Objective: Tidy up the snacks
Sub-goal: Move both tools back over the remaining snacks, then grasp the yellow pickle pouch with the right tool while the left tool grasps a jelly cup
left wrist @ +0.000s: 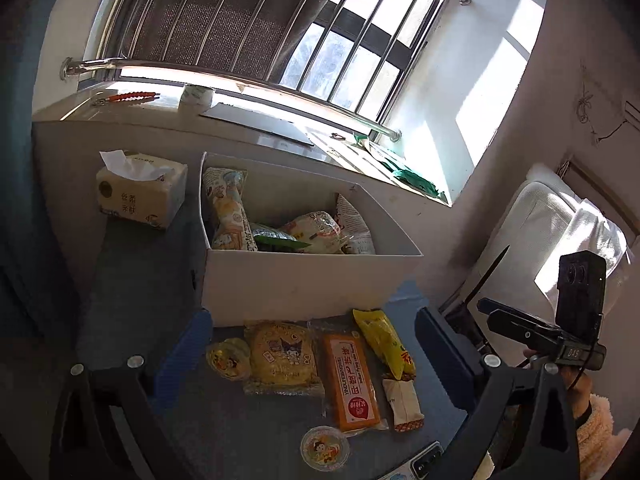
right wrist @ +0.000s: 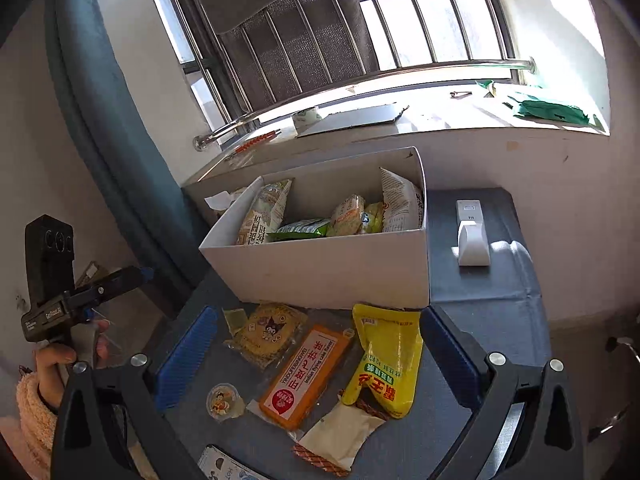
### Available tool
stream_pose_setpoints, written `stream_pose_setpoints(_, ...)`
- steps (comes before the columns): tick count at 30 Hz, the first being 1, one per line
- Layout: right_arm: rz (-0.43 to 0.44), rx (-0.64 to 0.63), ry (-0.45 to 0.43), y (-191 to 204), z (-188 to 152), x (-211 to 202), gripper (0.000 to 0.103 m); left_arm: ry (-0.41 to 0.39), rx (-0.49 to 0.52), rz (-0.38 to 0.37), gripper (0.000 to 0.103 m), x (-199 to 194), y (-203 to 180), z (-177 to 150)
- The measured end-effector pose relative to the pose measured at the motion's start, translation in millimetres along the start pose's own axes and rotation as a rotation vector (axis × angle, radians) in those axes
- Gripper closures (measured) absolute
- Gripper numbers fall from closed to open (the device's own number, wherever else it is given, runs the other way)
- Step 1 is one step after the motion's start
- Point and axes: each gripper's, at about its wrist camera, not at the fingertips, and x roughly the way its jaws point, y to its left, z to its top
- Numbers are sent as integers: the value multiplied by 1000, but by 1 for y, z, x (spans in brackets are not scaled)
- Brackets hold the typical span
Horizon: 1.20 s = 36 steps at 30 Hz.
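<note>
Both grippers, left gripper [left wrist: 314, 360] and right gripper [right wrist: 318, 354], are hovering with jaws gaping wide and empty over loose snacks [left wrist: 352, 384] lying just before the white box [left wrist: 304, 280].

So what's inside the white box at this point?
The white box holds several snack packets: a tall pale one leaning at the left, a green one, yellowish ones, and a white printed bag at the right. Whatever lies beneath them is covered.
</note>
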Motion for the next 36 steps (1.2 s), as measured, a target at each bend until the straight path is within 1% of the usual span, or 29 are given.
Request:
stream_pose_setpoints(2,-15,57,36,-9,-31,0,0,34,10,29,0,1,0,-25)
stream_pose_setpoints(3,-21,79,63,-13,-45,1,0,51,5,46,0,3,0,-34)
stream_pose_setpoints(5,-48,126,100,-21,-69,3,0,84,-24,58,0,7,5,-52)
stream_pose_setpoints(7,-50,148,132,-27,-83,5,0,113,-68,48,0,11,9,-65)
stream_pose_setpoints(9,-76,146,163,-32,-87,11,0,133,-97,38,0,16,11,-73)
stream_pose_setpoints(11,-94,139,170,-34,-85,17,0,148,-79,60,0,20,7,-76)
stream_pose_setpoints(12,-88,139,175,-36,-83,21,0,150,-69,66,0,21,5,-76)
stream_pose_setpoints(14,-86,135,183,-37,-76,31,0,153,-69,53,0,21,2,-76)
stream_pose_setpoints(15,-102,128,183,-38,-72,38,0,151,-73,44,0,22,1,-74)
stream_pose_setpoints(17,-169,108,200,-40,-62,54,0,146,-61,40,0,21,-2,-73)
stream_pose_setpoints(20,-191,62,212,-41,-48,79,0,157,-41,57,0,21,-4,-75)
stream_pose_setpoints(22,-224,27,245,-41,-41,98,0,154,-46,52,0,18,-3,-76)
stream_pose_setpoints(23,-243,4,246,-40,-39,104,0,151,-51,51,0,15,-2,-77)
stream_pose_setpoints(24,-273,-15,246,-40,-38,109,0,151,-52,53,0,13,-1,-78)
stream_pose_setpoints(27,-282,-30,275,-41,-37,122,0,149,-61,68,0,8,5,-82)
stream_pose_setpoints(32,-329,-72,316,-40,-40,134,0,158,-91,80,0,7,15,-85)
stream_pose_setpoints(33,-331,-79,314,-40,-40,134,0,159,-95,78,0,8,16,-85)
stream_pose_setpoints(34,-313,-82,308,-40,-40,134,0,159,-98,76,0,8,16,-86)
stream_pose_setpoints(35,-301,-86,297,-40,-41,132,1,160,-98,76,0,9,16,-86)
stream_pose_setpoints(36,-310,-94,290,-40,-41,131,11,162,-96,78,0,10,16,-86)
